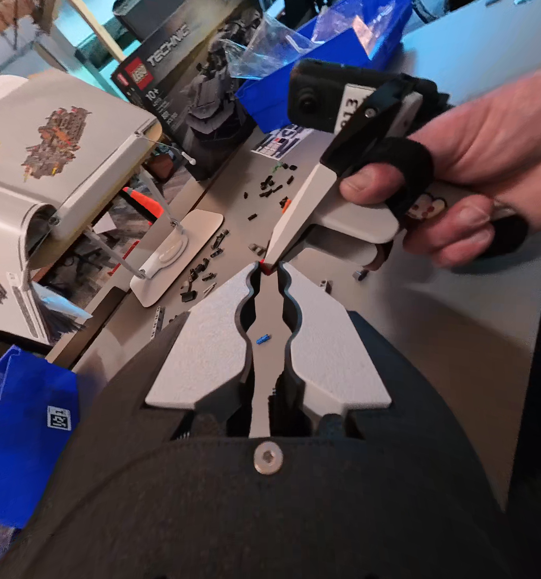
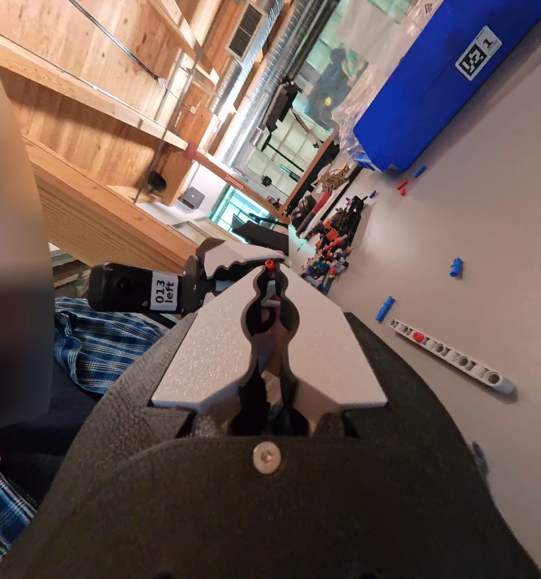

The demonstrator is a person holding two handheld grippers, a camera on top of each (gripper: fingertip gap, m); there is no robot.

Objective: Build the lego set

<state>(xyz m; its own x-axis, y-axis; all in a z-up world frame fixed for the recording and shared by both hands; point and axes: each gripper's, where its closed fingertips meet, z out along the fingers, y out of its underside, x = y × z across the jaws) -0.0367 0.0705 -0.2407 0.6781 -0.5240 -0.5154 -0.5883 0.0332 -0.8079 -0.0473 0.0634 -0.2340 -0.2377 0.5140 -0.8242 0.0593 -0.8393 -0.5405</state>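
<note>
In the right wrist view my right gripper [image 2: 270, 273] is shut on a small red pin [image 2: 269, 265] that sticks out past its tips. In the left wrist view that red pin [image 1: 264, 268] pokes into the narrow gap between the jaws of my left gripper [image 1: 268, 268], which stand slightly apart around it. My right gripper [image 1: 273, 264] comes in from the upper right, held by a hand [image 1: 488, 175]. A grey beam [image 2: 447, 352] with a red pin in it lies on the table. A partly built model [image 2: 335, 247] stands farther off.
Blue pins [image 2: 385, 308] and red pins lie loose on the grey table [image 2: 450, 219]. A blue bin [image 2: 450, 87] stands behind. An instruction booklet on a stand [image 1: 59, 150], the set's box [image 1: 194, 94], scattered black parts [image 1: 267, 186] and a blue bag [image 1: 28, 423] sit around.
</note>
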